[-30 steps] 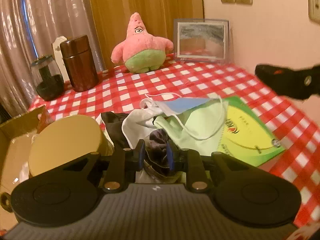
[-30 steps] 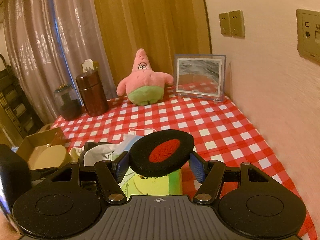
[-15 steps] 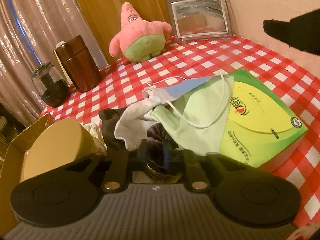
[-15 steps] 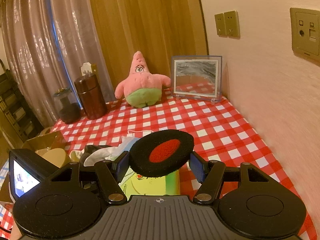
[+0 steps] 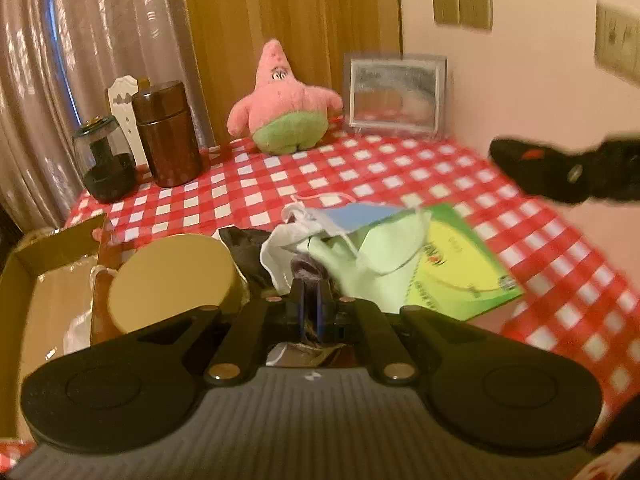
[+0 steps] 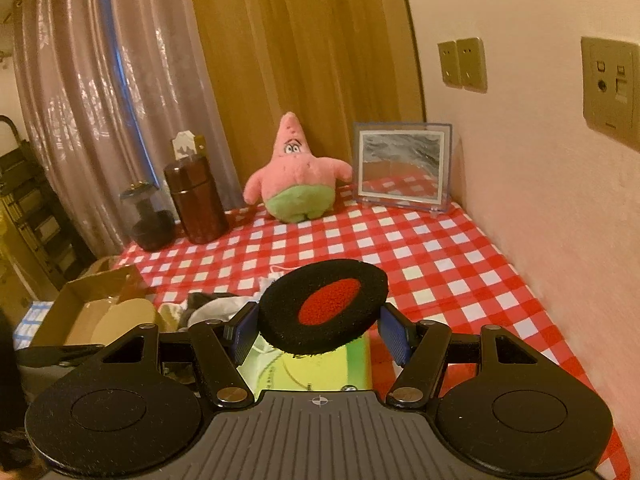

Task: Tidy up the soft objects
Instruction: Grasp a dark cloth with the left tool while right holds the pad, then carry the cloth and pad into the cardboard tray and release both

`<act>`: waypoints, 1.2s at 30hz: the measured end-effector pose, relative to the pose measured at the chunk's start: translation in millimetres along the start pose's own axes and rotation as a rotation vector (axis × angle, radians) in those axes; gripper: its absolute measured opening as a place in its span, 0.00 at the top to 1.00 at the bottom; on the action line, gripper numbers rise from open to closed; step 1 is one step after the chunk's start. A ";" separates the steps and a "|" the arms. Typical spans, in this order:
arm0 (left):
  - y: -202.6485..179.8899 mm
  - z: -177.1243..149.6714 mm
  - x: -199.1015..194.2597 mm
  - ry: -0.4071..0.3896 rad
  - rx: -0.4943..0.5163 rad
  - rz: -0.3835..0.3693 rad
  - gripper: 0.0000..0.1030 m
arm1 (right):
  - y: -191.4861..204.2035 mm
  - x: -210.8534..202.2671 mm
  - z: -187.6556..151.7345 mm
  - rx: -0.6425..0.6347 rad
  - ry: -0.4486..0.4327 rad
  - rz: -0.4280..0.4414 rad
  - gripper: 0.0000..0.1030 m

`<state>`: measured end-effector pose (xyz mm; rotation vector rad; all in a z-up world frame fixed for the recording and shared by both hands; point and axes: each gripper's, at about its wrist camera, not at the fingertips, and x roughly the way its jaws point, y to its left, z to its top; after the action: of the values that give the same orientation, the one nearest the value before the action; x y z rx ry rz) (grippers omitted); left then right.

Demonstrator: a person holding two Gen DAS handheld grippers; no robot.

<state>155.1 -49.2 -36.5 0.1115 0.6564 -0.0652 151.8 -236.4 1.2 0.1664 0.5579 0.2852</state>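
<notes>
Black foam, a round pad with a red centre, sat clamped between the right gripper's jaws above the checked tablecloth. The left gripper had pinched together on what looked like dark fabric from the cloth heap beside the cardboard box.

- left tool: jaws drawn almost together, pinching a fold of dark cloth between the blue pads, pointing downward.
- right tool: jaws spread wide, clamped on a black foam disc with a red centre, tilted downward.
</notes>
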 end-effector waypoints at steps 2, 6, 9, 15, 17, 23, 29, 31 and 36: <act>8.3 2.3 -16.8 -0.014 -0.020 -0.006 0.96 | 5.9 -4.4 0.5 -0.007 -0.002 0.012 0.38; 26.5 4.9 -48.0 -0.043 -0.054 -0.023 0.96 | 20.8 -13.5 0.5 -0.022 -0.002 0.041 0.38; 41.4 4.9 -69.9 -0.062 -0.077 -0.028 0.96 | 33.9 -19.2 0.0 -0.033 -0.002 0.071 0.38; 86.2 1.8 -106.6 -0.090 -0.129 0.010 0.96 | 76.5 -21.4 -3.6 -0.093 0.007 0.176 0.38; 104.3 -2.0 -115.1 -0.090 -0.147 0.033 0.96 | 96.2 -17.2 -6.5 -0.121 0.015 0.228 0.38; 174.2 -20.9 -127.8 -0.077 -0.223 0.096 0.96 | 165.8 -2.2 -20.1 -0.236 0.044 0.366 0.38; 235.0 -43.8 -122.2 -0.028 -0.265 0.158 0.96 | 229.9 28.0 -41.0 -0.355 0.086 0.441 0.38; 250.5 -51.1 -117.2 -0.015 -0.279 0.170 0.96 | 246.5 40.6 -48.6 -0.392 0.102 0.462 0.38; 276.9 -65.7 -100.0 0.012 -0.320 0.163 0.94 | 275.8 77.0 -66.5 -0.454 0.152 0.484 0.38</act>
<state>62.9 236.1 -4.0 -0.1434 0.6598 0.1971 117.2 53.9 -28.7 -0.1670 0.5848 0.8914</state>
